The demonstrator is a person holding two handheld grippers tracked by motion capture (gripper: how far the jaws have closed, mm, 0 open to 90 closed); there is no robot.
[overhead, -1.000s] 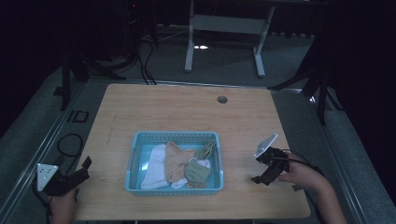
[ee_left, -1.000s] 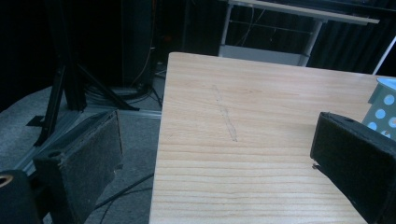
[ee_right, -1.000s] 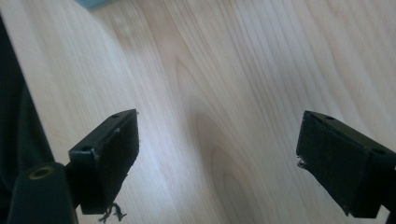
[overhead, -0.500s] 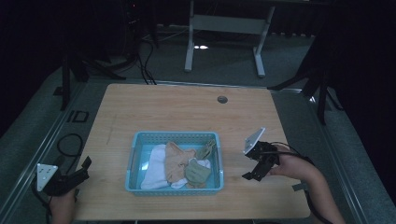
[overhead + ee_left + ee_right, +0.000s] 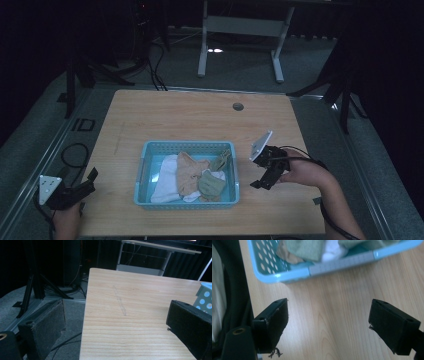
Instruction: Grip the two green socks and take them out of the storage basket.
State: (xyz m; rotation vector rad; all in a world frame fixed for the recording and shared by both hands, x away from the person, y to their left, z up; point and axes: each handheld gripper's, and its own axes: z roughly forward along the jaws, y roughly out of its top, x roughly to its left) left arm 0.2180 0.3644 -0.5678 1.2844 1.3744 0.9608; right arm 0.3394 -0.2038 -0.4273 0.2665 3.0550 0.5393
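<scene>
A light blue perforated basket (image 5: 186, 145) sits near the table's front middle. It holds a white cloth (image 5: 164, 181), a tan cloth (image 5: 189, 171) and a green cloth (image 5: 212, 183). My right gripper (image 5: 263, 181) hovers just right of the basket, open and tilted down toward the table. In the right gripper view the open gripper (image 5: 329, 315) frames bare wood, with the basket (image 5: 294, 273) just beyond the jaws. My left gripper (image 5: 90, 181) is open at the table's front left edge. In the left gripper view its jaws (image 5: 117, 317) span the table edge, with nothing between them.
The wooden table (image 5: 200, 120) has a small round grommet hole (image 5: 238, 106) at the back. A basket corner (image 5: 206, 293) shows at the right of the left gripper view. Dark stands and cables surround the table on the grey floor.
My right gripper has moved left, closer to the basket's right side. The left gripper has stayed where it was.
</scene>
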